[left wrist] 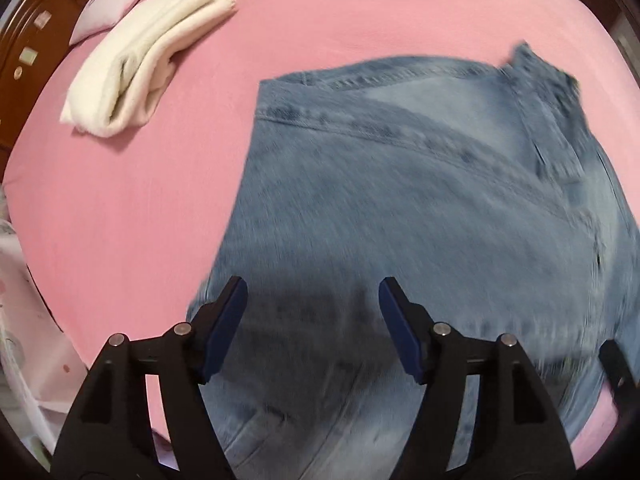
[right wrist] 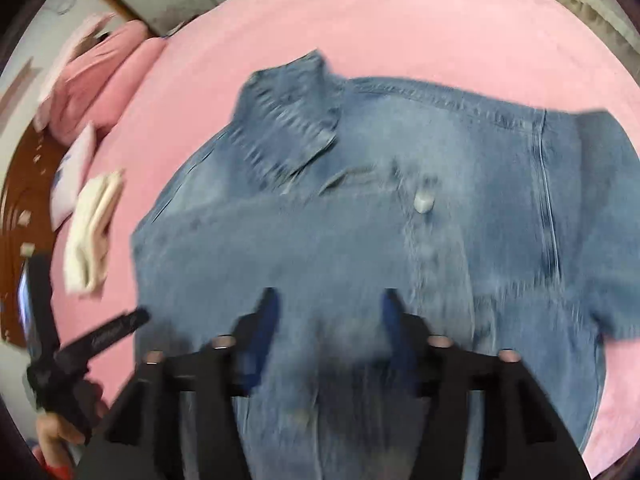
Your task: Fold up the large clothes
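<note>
Shirt (right wrist: 360,248) lies on bed (right wrist: 400,32), collar far from us. Left tool (left wrist: 312,292) and right tool (right wrist: 328,300) spread, empty, above near hem. Risk: we regrip single layer, fold skews toward towel (left wrist: 144,56).

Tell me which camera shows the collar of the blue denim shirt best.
The right wrist view: the collar of the blue denim shirt lies whole near the frame's middle, though motion-blurred. The left wrist view shows it only at the far right edge, squeezed by the fisheye.
</note>
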A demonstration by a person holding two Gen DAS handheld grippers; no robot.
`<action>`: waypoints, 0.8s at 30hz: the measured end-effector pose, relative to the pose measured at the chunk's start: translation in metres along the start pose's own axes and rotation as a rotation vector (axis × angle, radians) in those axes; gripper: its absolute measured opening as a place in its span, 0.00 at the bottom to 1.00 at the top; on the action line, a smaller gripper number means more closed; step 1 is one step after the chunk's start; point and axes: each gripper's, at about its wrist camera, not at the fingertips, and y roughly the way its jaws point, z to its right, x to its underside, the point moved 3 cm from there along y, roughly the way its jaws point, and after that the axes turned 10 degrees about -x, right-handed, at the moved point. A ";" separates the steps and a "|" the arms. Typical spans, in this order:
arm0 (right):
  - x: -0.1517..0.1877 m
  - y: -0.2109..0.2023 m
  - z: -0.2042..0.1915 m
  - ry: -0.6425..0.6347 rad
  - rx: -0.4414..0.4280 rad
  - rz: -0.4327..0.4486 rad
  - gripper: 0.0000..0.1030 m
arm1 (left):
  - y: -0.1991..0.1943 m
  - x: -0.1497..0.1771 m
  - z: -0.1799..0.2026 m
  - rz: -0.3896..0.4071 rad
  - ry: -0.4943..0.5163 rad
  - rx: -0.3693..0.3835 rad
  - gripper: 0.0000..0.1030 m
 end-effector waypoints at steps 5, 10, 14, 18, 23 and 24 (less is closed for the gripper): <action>0.060 -0.024 -0.026 0.015 -0.034 0.004 0.80 | -0.021 0.047 0.005 0.014 0.046 0.051 0.65; 0.105 -0.051 -0.046 0.030 -0.024 0.040 0.83 | -0.049 0.077 0.008 0.040 0.128 0.108 0.65; 0.126 -0.064 -0.058 0.079 -0.009 0.039 0.83 | -0.077 0.097 0.005 0.096 0.244 0.141 0.65; 0.139 -0.080 -0.063 0.180 -0.053 0.079 0.84 | -0.100 0.116 -0.003 0.115 0.328 0.155 0.65; 0.163 -0.100 -0.056 0.236 -0.058 0.128 0.86 | -0.115 0.143 -0.006 0.107 0.410 0.175 0.65; 0.168 -0.103 -0.051 0.260 -0.056 0.132 0.86 | -0.115 0.150 -0.003 0.107 0.445 0.166 0.66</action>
